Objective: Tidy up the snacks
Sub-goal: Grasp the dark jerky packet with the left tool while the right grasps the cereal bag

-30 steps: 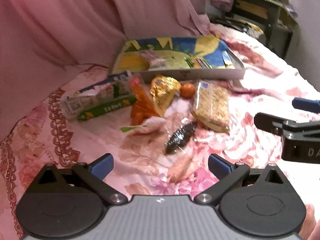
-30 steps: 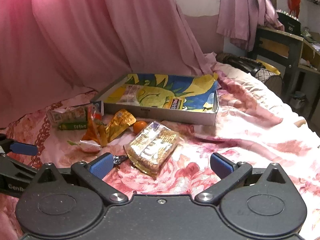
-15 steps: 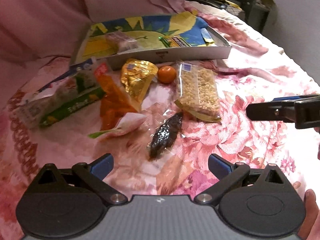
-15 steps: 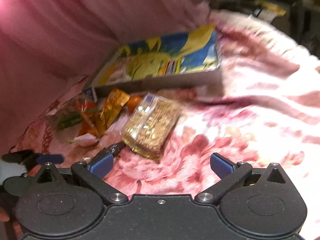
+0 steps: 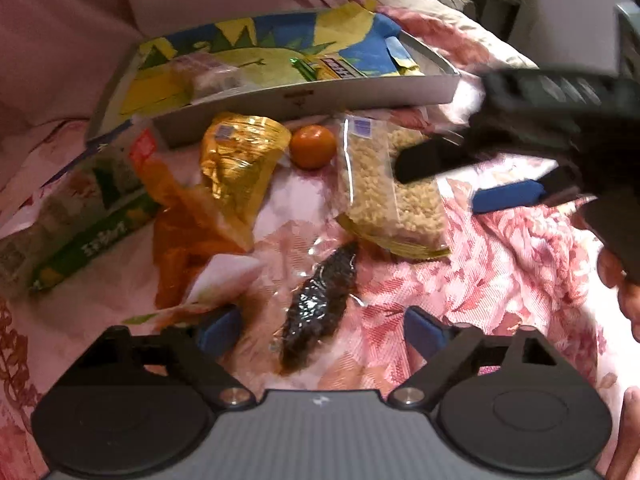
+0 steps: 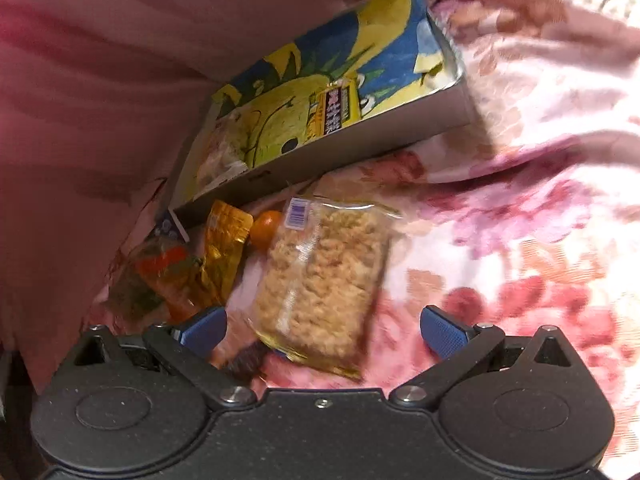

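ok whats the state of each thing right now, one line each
left claw: closing, pads either side of the dark snack, not pressing it
right claw: open, over the puffed rice pack, nothing gripped
dark snack: flat on the bedspread
puffed rice pack: sealed, lying flat outside the box
box: open, a few packets inside
orange: loose beside the box wall
gold pouch: crumpled, outside the box
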`<state>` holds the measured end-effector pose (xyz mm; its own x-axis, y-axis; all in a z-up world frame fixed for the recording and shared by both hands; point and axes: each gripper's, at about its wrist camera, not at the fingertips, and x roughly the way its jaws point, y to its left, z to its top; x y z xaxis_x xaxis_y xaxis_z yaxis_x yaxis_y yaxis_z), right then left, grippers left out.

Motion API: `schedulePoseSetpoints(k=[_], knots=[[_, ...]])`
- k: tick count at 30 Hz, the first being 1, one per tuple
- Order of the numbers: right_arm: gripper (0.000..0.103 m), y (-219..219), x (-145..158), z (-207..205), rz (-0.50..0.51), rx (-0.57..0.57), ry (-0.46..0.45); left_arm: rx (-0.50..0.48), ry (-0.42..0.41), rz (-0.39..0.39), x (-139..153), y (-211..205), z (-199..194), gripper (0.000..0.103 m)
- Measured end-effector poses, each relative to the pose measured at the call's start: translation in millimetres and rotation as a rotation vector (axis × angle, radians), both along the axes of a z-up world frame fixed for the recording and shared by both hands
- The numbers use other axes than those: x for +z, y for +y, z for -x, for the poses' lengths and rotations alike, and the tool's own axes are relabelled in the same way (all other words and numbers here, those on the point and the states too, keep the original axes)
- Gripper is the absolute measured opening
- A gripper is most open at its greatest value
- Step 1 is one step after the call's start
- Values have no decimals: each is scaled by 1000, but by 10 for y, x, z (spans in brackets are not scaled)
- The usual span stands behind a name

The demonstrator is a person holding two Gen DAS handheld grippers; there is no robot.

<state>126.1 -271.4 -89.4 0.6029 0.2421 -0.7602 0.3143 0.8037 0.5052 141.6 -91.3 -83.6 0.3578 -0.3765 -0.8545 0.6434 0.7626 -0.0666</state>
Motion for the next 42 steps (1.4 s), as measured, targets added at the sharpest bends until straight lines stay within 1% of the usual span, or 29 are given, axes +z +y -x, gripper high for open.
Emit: schedulePoseSetpoints(k=[2,6,12,16,17,19,20,21,22,24,26,27,29,30,32,36,38,39,40,41,42], knots=[[103,40,-34,-118,-17,-14,14,-8,-14,-2,-10,-9,21,87],[103,155,-93,-301,20,-28,41,2,-5,8,-8,6,21,84],[102,310,-147,-478,146,-23,56,39,21,39,-21,75,-42,80],[102,396,-186,-497,232,38,55,47,5,41,-13,86,-41,71],[101,426,-188,-489,260,61,54,49,-1,35,-10,90,-40,68],[94,482,-182,-454,325,92,56,45,-8,28,-11,88,-43,68],[88,498,-178,-434,349,102,57,41,-11,28,-9,87,-37,66],[84,510,-173,-418,372,110,59,35,-16,25,-10,82,-33,66],[83,510,-169,-398,384,123,59,27,-23,21,-1,74,-13,64],[80,471,-167,-349,378,130,54,8,-34,14,4,60,19,62],[80,409,-154,-299,352,126,60,-9,-33,11,19,48,45,56],[79,377,-147,-273,339,128,63,-15,-25,17,26,49,55,55],[79,320,-136,-220,316,146,75,-19,27,46,36,65,60,48],[79,292,-130,-187,309,162,80,-16,59,64,37,77,59,48],[79,251,-110,-108,296,174,93,-11,86,83,45,94,77,49],[80,158,-76,55,260,173,117,-5,56,63,59,83,91,51],[80,127,-65,107,250,155,126,-15,22,50,66,59,97,62],[80,112,-68,121,248,146,132,-22,7,47,71,54,107,65],[80,99,-75,149,246,140,137,-32,-8,43,76,40,115,72],[80,95,-83,145,245,137,139,-45,-21,39,76,20,122,75],[81,92,-91,139,243,135,141,-61,-31,34,75,2,132,75]])
